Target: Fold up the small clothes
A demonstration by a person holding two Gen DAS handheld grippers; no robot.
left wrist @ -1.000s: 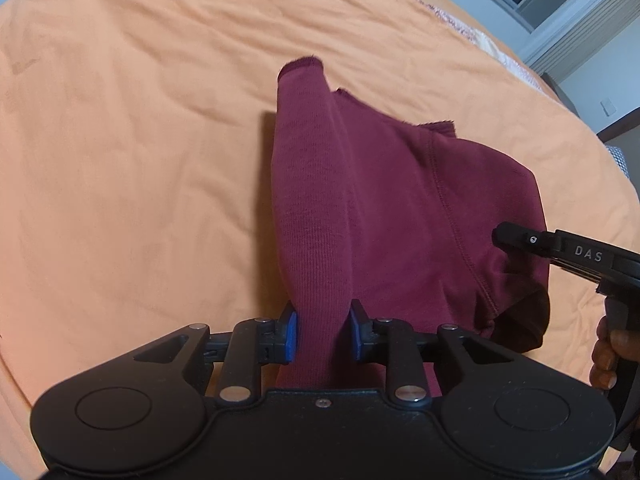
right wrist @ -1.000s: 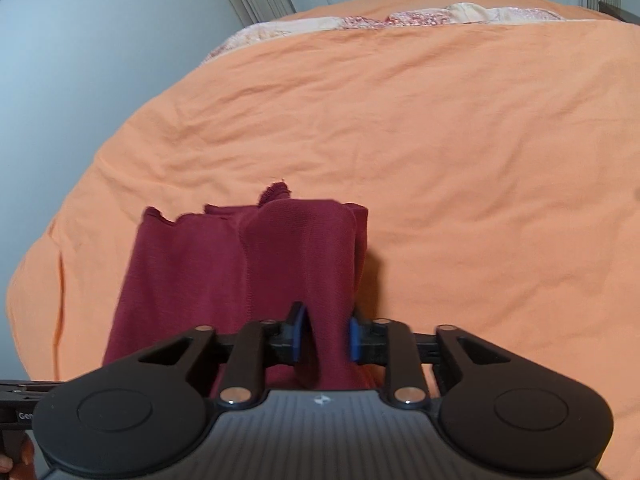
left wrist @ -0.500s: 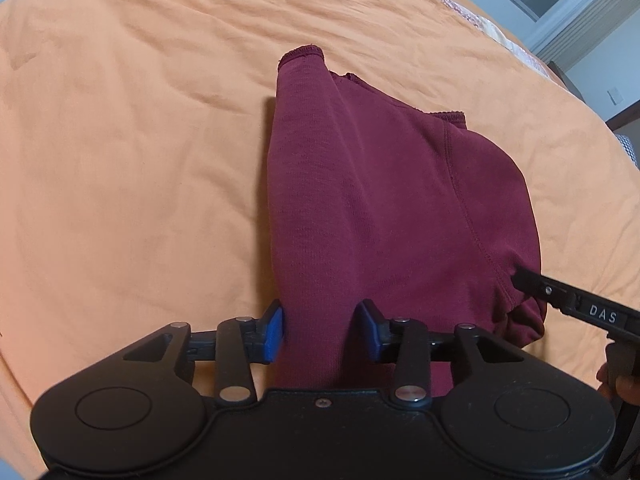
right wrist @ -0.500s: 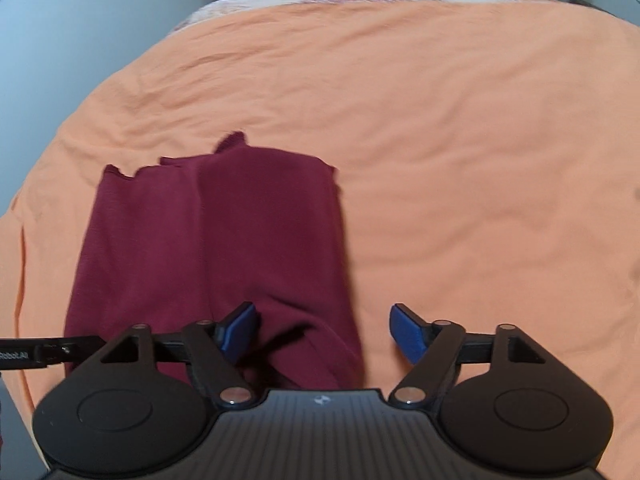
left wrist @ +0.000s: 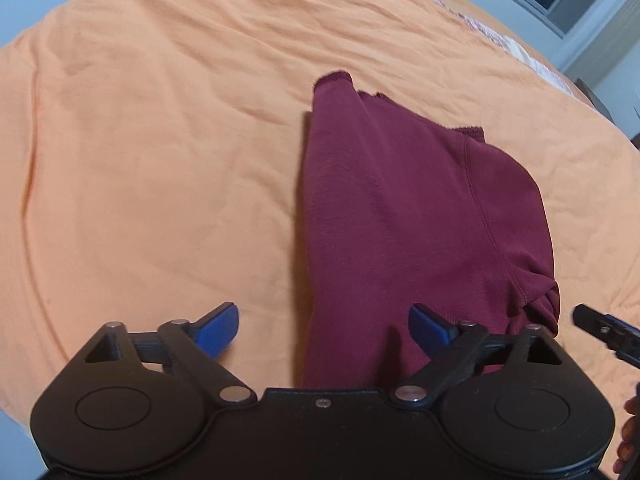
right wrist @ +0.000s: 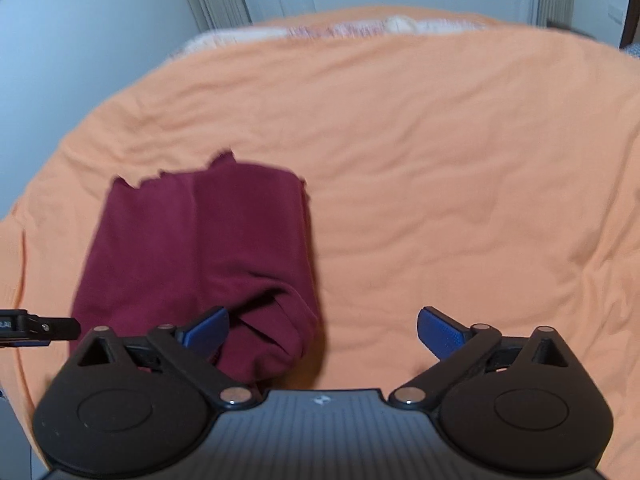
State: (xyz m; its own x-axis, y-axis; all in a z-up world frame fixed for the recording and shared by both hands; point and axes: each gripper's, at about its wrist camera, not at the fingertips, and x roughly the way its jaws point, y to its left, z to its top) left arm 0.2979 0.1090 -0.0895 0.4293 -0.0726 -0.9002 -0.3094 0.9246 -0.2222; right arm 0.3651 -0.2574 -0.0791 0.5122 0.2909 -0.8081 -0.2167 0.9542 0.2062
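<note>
L gripper (left wrist: 324, 326) spread wide, nothing held; blue pads (left wrist: 218, 326) apart, one over bare sheet, other above the cloth's near edge; R gripper (right wrist: 323, 330) likewise wide open, empty; L pad overlapping the garment's near corner in view, R pad over sheet. Maroon garment (left wrist: 404, 216) lying folded on orange bedsheet (left wrist: 140, 160), approx. rectangular, ribbed hem at far end, curved seam running down the R side, bunched fold at near R corner; in R wrist view same garment (right wrist: 192, 256) left of centre w/ centre crease and a rumpled, tucked near end. Tip of R gripper poking in at R edge of L view, just beside the bunched corner; L gripper tip at L edge of R view, near garment's side. Sheet wrinkled throughout; patterned bedding (right wrist: 360, 26) at far end; window and curtains beyond; fingers (left wrist: 630, 436) at lower R edge of L view.
</note>
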